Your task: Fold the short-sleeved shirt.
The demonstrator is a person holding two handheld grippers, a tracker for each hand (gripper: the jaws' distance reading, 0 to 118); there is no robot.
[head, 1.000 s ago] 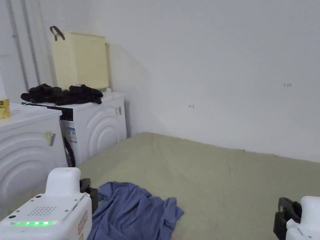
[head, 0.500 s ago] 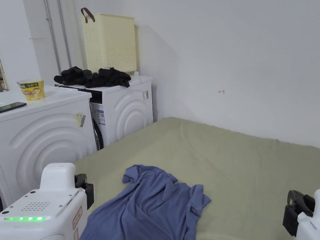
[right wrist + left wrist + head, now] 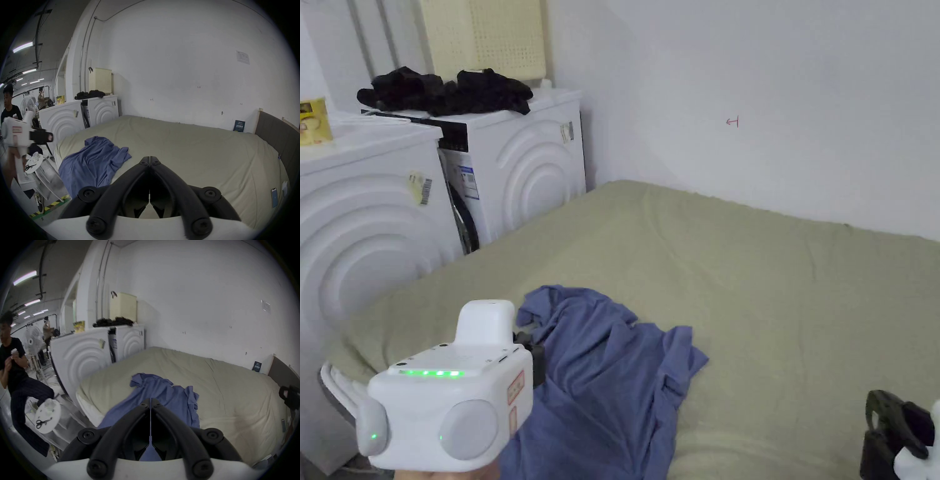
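Observation:
A crumpled blue short-sleeved shirt (image 3: 612, 375) lies on the near left corner of the green-covered bed (image 3: 769, 281), its lower part hanging over the edge. My left gripper (image 3: 534, 369) hovers at the shirt's left edge. In the left gripper view its jaws (image 3: 150, 400) are shut with nothing between them, above the shirt (image 3: 162, 389). My right gripper (image 3: 887, 431) is low at the right, well clear of the shirt. Its jaws (image 3: 150, 158) are shut and empty over bare bed cover, with the shirt (image 3: 94, 155) off to the left.
Two white washing machines (image 3: 512, 156) stand against the bed's left side, with black clothes (image 3: 444, 94), a cream basket (image 3: 481, 37) and a yellow cup (image 3: 314, 122) on top. A person (image 3: 14, 369) and a round stool with scissors (image 3: 47, 415) are left of the bed. A phone (image 3: 274, 199) lies near the headboard (image 3: 276, 133).
The head camera has tilted down, so the whole scene sits higher in the picture. My left gripper has come up and in toward the shirt's left edge. The right gripper stays low right.

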